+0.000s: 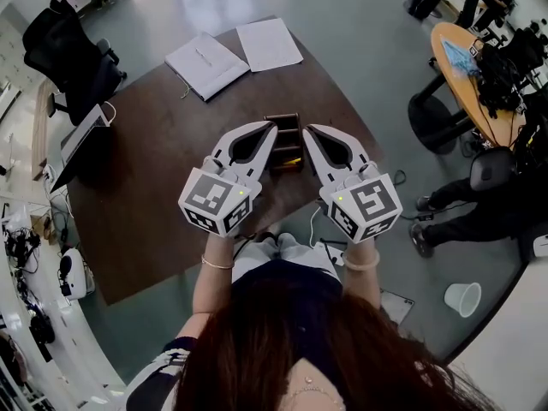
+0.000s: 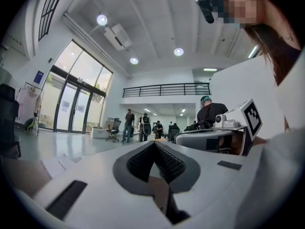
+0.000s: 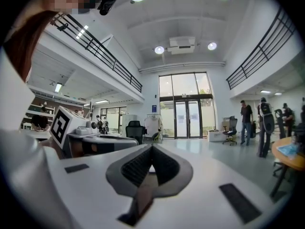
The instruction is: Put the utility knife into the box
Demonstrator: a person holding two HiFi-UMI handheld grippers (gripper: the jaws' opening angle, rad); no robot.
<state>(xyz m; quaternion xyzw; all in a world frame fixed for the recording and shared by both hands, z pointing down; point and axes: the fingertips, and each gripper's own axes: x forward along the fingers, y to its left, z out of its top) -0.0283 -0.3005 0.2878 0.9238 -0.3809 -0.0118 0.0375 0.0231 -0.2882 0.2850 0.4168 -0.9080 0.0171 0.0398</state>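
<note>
A small dark wooden box [image 1: 285, 135] stands near the front edge of the brown table [image 1: 163, 169], partly hidden between my two grippers. Something yellowish [image 1: 288, 160] shows at the box's near end; I cannot tell whether it is the utility knife. My left gripper [image 1: 272, 128] and right gripper [image 1: 308, 130] are held side by side above the table, level and pointing away from me. Both are shut with nothing between the jaws. The left gripper [image 2: 154, 143] and the right gripper [image 3: 152, 147] face the open hall, each with the other's marker cube at its side.
An open notebook [image 1: 205, 62] and a loose sheet [image 1: 269, 44] lie at the table's far side, a laptop [image 1: 81, 135] at its left edge. A black office chair [image 1: 73, 50] stands far left, a round wooden desk [image 1: 467, 67] far right. A white cup [image 1: 463, 298] lies on the floor.
</note>
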